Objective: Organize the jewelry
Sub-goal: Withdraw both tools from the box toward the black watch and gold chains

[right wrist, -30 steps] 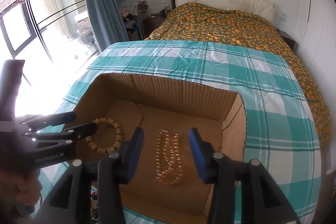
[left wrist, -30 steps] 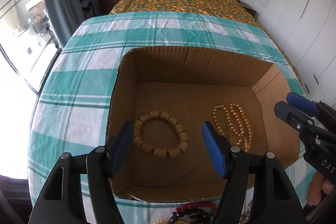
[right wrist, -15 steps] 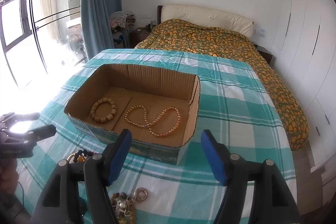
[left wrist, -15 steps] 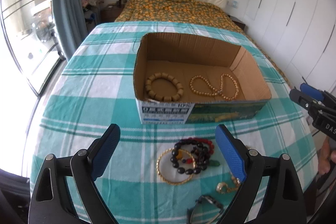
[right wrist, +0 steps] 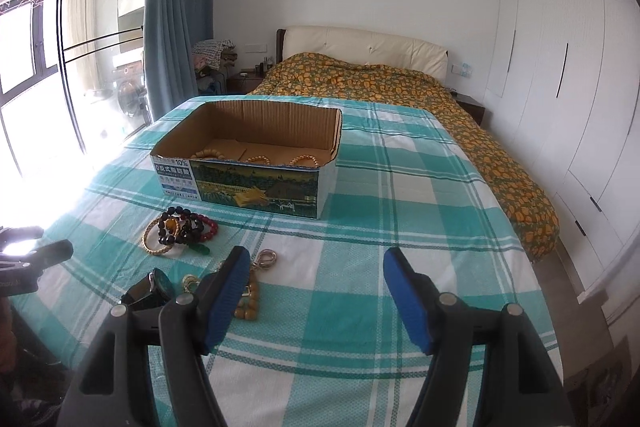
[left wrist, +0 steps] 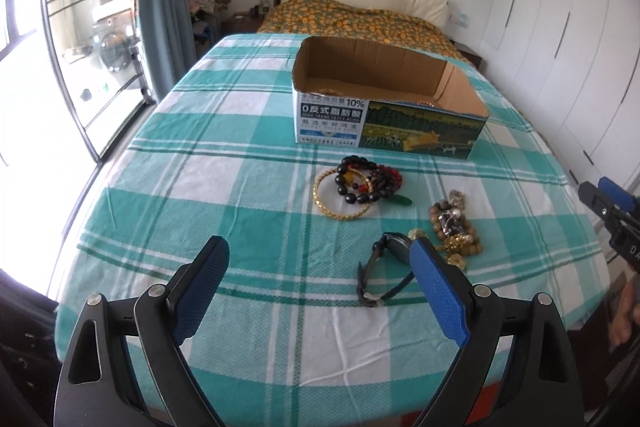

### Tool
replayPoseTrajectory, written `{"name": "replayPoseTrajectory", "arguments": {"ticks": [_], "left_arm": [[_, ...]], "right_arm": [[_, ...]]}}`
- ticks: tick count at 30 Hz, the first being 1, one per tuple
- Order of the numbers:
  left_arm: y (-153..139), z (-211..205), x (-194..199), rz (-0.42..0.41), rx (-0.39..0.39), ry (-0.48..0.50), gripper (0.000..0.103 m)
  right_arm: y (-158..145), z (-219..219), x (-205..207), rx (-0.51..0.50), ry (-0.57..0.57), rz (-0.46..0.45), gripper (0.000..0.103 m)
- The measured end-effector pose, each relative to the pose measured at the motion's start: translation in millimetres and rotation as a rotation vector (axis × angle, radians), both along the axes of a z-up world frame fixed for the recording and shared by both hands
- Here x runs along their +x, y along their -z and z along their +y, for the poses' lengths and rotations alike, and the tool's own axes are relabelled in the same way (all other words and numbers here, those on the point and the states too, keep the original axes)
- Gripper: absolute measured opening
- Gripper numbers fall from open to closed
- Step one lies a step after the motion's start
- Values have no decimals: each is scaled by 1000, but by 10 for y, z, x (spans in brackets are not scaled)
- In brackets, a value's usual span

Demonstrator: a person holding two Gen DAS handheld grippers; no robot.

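- The left gripper (left wrist: 320, 291), at the bottom of the left wrist view, has its jaws spread wide with nothing but checked cloth between them. The right gripper (right wrist: 316, 301), at the bottom of its own view, also stands well open and empty.
- Part of the jewelry is already inside the cardboard box (right wrist: 256, 183) in the upper middle: a wooden bead bracelet (right wrist: 208, 154) and a pearl strand (right wrist: 280, 159) peek over its front wall.
- The remainder lies on the tablecloth (left wrist: 240, 187) in front of the box: a gold bangle (left wrist: 342, 205) overlapped by dark and red bead bracelets (left wrist: 368, 181), a watch (left wrist: 386, 267), and a tangle of brown beads and metal charms (left wrist: 454, 227).
- Risk: closing on the bangle pile would probably lift several pieces at once, since the beads lie across the ring; one could slip off on the way to the box.
- Risk: the tangled charm cluster at centre right seems knotted together, though the view is too small to be sure; a pull on one strand may drag the rest.
- Risk: the left gripper's right finger (left wrist: 438, 291) hides part of the watch, so a blind pinch could catch only the strap.
- Risk: pads pressing low could bunch the cloth and shift the pieces.
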State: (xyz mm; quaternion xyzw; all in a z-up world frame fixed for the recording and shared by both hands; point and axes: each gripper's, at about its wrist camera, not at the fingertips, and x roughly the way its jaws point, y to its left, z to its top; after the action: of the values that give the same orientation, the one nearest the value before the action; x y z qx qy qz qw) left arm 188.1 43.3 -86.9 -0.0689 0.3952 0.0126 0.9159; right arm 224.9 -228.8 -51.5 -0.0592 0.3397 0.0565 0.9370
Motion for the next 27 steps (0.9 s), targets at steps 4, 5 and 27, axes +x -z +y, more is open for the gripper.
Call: {"name": "replayPoseTrajectory", "arguments": {"ticks": [4,5,27], "left_arm": [[-80,73,-221,-13,-21,-46,93],[-104,111,-278,-23,-27,-57,93],[-276,114,-467,-128,-46,-29,94]], "right_arm": [[-24,-57,-199,-5,16,-22,71],[-33,-43,-236,-7,14,-27,70],[-279,12,-787,-3,20,-102,71]]}}
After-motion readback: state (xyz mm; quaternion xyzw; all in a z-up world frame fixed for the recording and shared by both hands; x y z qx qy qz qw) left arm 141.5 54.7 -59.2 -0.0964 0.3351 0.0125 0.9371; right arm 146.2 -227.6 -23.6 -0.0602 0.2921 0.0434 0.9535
